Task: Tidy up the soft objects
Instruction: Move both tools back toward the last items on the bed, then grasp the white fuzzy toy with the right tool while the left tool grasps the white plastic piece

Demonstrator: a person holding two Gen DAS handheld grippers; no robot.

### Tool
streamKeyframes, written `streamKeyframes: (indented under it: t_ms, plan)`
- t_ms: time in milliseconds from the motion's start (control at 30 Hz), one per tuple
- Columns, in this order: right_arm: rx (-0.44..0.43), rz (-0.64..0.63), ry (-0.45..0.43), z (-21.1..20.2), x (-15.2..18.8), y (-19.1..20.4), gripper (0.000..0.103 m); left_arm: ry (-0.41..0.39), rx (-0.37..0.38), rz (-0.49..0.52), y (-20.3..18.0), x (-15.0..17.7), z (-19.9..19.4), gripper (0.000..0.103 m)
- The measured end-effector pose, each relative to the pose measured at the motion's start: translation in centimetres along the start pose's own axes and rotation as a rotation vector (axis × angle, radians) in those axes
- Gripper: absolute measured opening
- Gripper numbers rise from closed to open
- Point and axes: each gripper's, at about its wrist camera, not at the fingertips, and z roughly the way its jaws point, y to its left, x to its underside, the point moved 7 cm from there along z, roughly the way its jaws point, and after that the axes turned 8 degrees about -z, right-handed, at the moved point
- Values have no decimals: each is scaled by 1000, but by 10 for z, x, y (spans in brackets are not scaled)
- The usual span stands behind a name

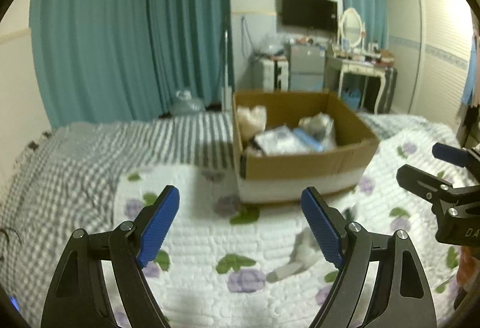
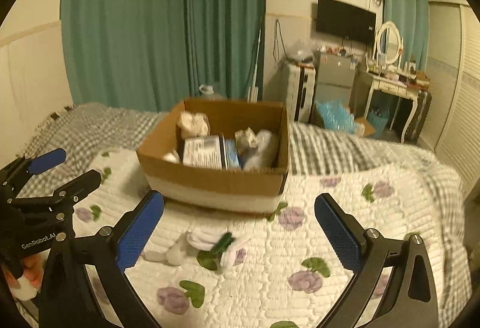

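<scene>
Item: small soft toy [image 2: 207,247], white and grey with a green patch, lying loose on the floral quilt [image 2: 345,202] of the bed. Details are blurred.

Position relative to tools: the toy is seen low between the fingers of the right gripper [image 2: 240,232], slightly toward its left finger, just ahead of the tips. In the left wrist view the same toy [image 1: 295,260] is found close beside the right finger of the left gripper [image 1: 240,226], off its centre line. The right gripper is judged the better placed for a pick.

Long axis: the toy is laid roughly crosswise to the right gripper's pointing line, tilted a little.

Gripper state: both are held wide open, nothing between the pads.

Container: cardboard box [image 2: 210,178], open-topped, set on the quilt beyond the toy. Contents: a cream plush piece at the back left, a white printed packet with blue edge in the middle, a pale bundled item at right. Spare room is judged to remain.
</scene>
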Motion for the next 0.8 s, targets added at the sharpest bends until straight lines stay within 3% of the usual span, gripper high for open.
streamKeyframes:
  t_ms: [200,300,433,733,800]
  plan:
    - [-27,6,138,55,48,4,100,111,-17,-5,9,44,41,85]
    - [-42,-8,209,75,68,10,94,158,-18,-6,11,60,54,84]
    - [-59,-41,259,98,79,19,94,206,-13,-13,10,71,66,84]
    - [-147,-3,345,142,88,29,75,245,-14,4,8,81,78,85]
    - [-140,-4,349,145,87,29,57,244,-13,5,8,81,78,84]
